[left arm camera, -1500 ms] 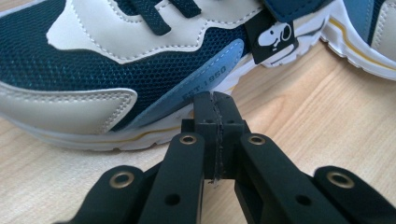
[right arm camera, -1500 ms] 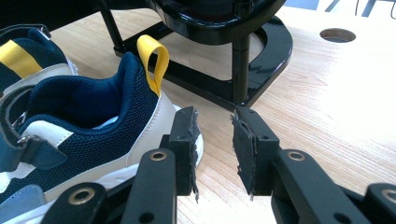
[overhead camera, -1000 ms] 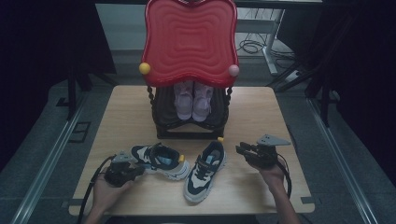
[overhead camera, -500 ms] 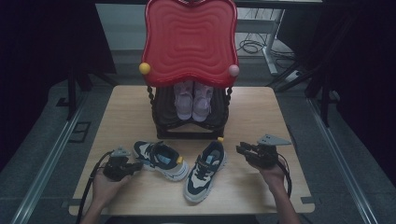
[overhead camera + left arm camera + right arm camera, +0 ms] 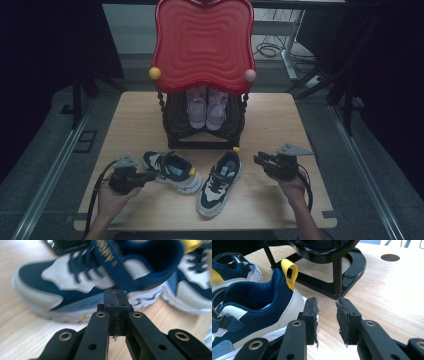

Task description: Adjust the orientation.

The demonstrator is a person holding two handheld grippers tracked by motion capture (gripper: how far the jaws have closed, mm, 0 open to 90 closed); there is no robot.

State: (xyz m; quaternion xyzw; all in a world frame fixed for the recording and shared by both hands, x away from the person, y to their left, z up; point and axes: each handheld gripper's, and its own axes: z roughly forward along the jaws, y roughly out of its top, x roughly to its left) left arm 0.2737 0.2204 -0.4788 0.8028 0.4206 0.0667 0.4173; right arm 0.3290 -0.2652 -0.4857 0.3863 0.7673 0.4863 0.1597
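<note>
My left gripper (image 5: 115,296) pinched closed, empty, against left sneaker (image 5: 82,280); blurred, contact unsure. Right gripper (image 5: 327,306) part-open beside right sneaker (image 5: 254,307). Risk: nudging sneaker across bench (image 5: 280,120).

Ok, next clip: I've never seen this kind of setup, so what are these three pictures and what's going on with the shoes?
A person sits at a wooden table with a hand-held gripper in each hand. One picture looks down from above; the other two come from cameras riding on the grippers, looking along their black fingers. On the table stand a small black chair with a red back, a pair of pale pink shoes on its seat, and two navy and white sneakers in front. The left gripper is shut with nothing between its fingers, right beside the left sneaker. The right gripper is open beside the heel of the right sneaker, holding nothing.
</note>
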